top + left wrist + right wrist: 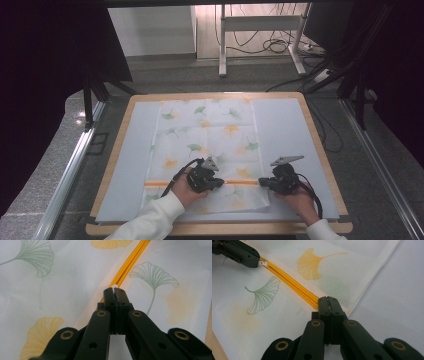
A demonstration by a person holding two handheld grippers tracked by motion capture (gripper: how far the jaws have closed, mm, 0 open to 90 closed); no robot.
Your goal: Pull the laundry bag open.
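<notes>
A white cloth pouch (207, 135) printed with green and yellow ginkgo leaves lies flat on the mat. An orange zipper (240, 182) crosses it near the front edge. My left gripper (220, 183) is shut on the small white zipper pull (115, 286), partway along the zipper (130, 262). My right gripper (262, 183) is shut on the right-hand end of the zipper (289, 281), at the pouch's side edge, jaws pressed together (328, 299). In the right gripper view the left gripper (257, 261) and the pull (264, 263) show at the top left.
A pale blue-grey mat (285, 130) covers a wooden board (320, 150) under the pouch. Bare mat lies on both sides of the pouch. Beyond the board are a metal rail (75, 160), floor cables (272, 45) and a white table frame (260, 22).
</notes>
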